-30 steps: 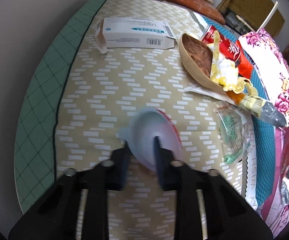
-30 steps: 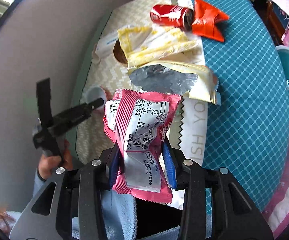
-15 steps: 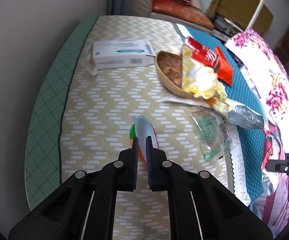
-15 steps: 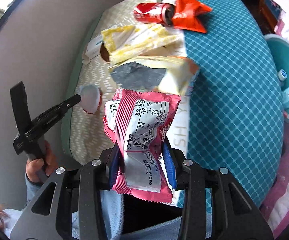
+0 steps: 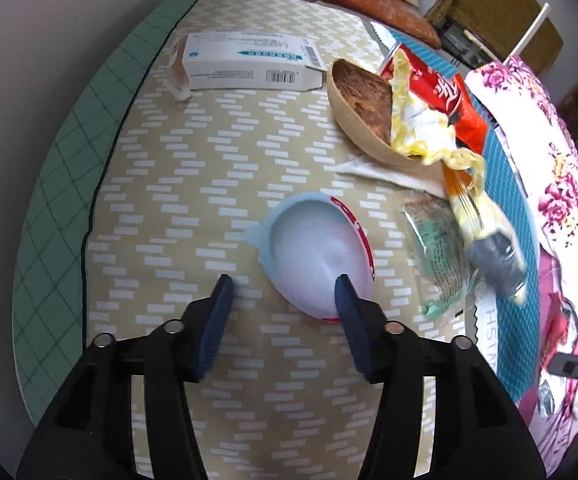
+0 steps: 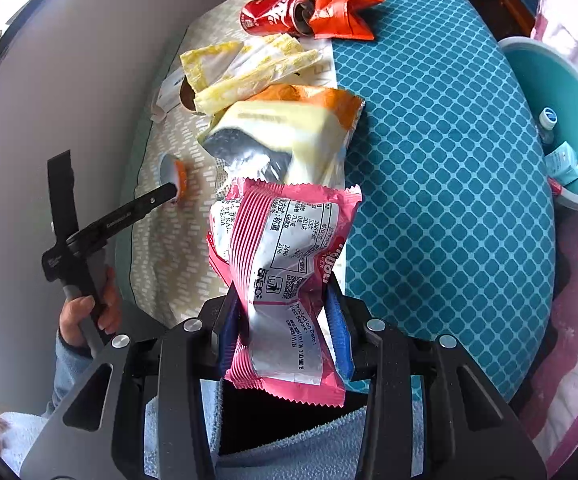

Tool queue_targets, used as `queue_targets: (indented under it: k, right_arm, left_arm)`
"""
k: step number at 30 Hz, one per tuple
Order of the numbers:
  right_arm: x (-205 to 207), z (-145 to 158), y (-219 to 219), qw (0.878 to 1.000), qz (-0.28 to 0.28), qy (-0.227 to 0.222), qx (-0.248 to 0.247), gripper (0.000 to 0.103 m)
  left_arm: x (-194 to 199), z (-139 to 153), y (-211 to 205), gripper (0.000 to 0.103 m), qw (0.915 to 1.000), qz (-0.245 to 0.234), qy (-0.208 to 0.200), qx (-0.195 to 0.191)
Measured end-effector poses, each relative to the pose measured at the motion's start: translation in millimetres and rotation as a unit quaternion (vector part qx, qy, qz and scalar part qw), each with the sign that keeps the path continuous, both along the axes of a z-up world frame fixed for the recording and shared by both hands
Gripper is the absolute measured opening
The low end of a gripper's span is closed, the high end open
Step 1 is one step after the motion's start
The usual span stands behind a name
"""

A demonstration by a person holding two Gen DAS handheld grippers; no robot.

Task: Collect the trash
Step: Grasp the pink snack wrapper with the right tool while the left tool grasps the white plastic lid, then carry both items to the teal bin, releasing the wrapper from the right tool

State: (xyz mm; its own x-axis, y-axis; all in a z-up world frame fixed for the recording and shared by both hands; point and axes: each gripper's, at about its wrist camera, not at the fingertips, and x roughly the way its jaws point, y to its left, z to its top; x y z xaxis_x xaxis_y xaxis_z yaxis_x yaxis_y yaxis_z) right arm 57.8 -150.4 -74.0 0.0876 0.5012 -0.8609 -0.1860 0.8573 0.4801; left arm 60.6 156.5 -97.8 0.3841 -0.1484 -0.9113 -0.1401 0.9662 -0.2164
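A pale blue plastic cup (image 5: pixel 313 256) with a red rim lies on its side on the beige patterned mat (image 5: pixel 193 184). My left gripper (image 5: pixel 283 284) is right over it, its jaws opening. The cup sits partly between them against the right fingertip (image 5: pixel 345 292), and the pads do not press it. In the right wrist view, the left gripper (image 6: pixel 169 194) is seen from the side at the cup (image 6: pixel 175 174). My right gripper (image 6: pixel 285 312) is shut on a pink snack wrapper (image 6: pixel 285 248), held above the mats.
On the mats lie a white box (image 5: pixel 245 64), a brown bowl (image 5: pixel 363 96), a green packet (image 5: pixel 437 256), a yellow chip bag (image 6: pixel 289 124), a yellow wrapper (image 6: pixel 249 68), a red can (image 6: pixel 273 16) and a red wrapper (image 6: pixel 341 12). A teal basin (image 6: pixel 569 80) stands at right.
My left jaws, shut on the cup's rim before, have spread wide and the cup lies loose on the mat. My right gripper has carried the pink wrapper sideways, bringing the teal basin into view.
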Motion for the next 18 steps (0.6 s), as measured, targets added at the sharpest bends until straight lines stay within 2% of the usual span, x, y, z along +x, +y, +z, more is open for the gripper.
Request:
queue_targets:
  k: [4, 5, 6, 7, 10, 18]
  right_arm:
    - [-12, 12, -14, 1.0, -0.01, -0.009, -0.005, 0.037]
    - [-13, 14, -18, 1.0, -0.016, -0.013, -0.007, 0.037]
    - [-13, 17, -24, 1.0, -0.023, -0.017, -0.009, 0.037]
    - [-13, 19, -28, 0.999, -0.03, -0.021, -0.011, 0.037]
    - [-10, 24, -39, 0.998, -0.045, -0.031, -0.016, 0.037]
    - [2, 30, -53, 0.997, -0.066, -0.043, -0.003, 0.037]
  left_arm:
    - [4, -3, -6, 0.054, 1.0, 0.004, -0.008, 0.002]
    - [6, -3, -12, 0.05, 0.9999, 0.004, -0.012, 0.009]
    - [6, -2, -16, 0.029, 0.9998, 0.003, -0.014, 0.016]
    - [6, -2, -20, 0.012, 0.9997, -0.003, -0.014, 0.021]
    - [5, 5, -29, 0.006, 0.999, -0.009, -0.028, 0.035]
    - [-14, 56, -50, 0.005, 0.9951, -0.045, -0.082, 0.032]
